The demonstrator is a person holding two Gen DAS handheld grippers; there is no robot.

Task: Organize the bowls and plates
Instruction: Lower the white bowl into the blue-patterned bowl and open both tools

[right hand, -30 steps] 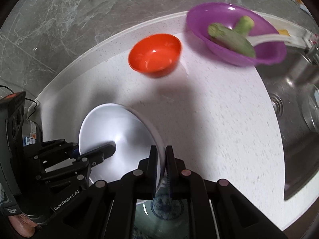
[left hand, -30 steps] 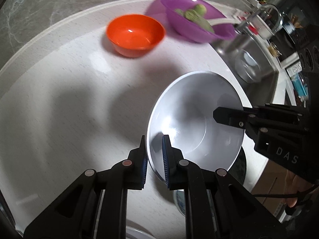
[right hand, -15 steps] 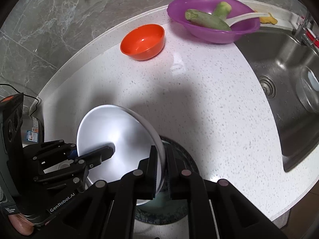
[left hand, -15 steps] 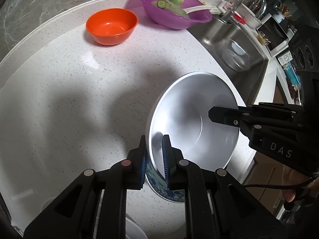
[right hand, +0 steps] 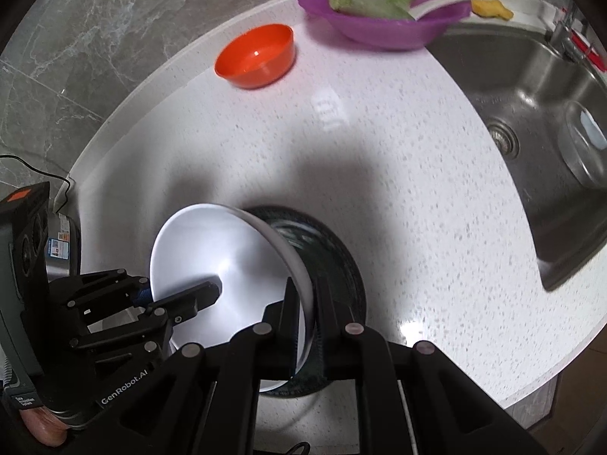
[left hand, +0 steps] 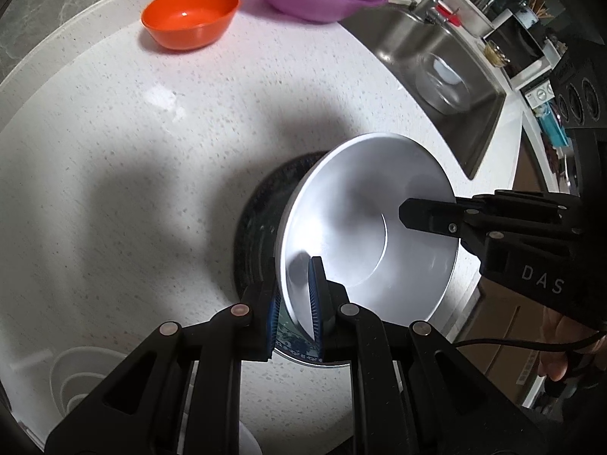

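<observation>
Both grippers hold one white bowl (left hand: 364, 227) by opposite rims, tilted, just above a dark blue patterned plate (left hand: 258, 223) on the white counter. My left gripper (left hand: 296, 295) is shut on the near rim. My right gripper (left hand: 425, 216) comes in from the right and clamps the far rim. In the right wrist view my right gripper (right hand: 307, 303) is shut on the white bowl (right hand: 227, 261), the left gripper (right hand: 205, 295) grips from the left, and the dark plate (right hand: 337, 254) shows beneath. An orange bowl (right hand: 258, 57) stands further back.
A purple bowl (right hand: 379, 11) with green vegetables and a white spoon sits at the back beside the steel sink (right hand: 531, 121), which holds a glass bowl (right hand: 584, 136). White stacked dishes (left hand: 83, 379) lie at the near left. The counter edge (right hand: 531, 379) runs close on the right.
Both grippers carried the white bowl toward the near side of the counter. The dark plate has come into view under it, and the orange and purple bowls lie further away.
</observation>
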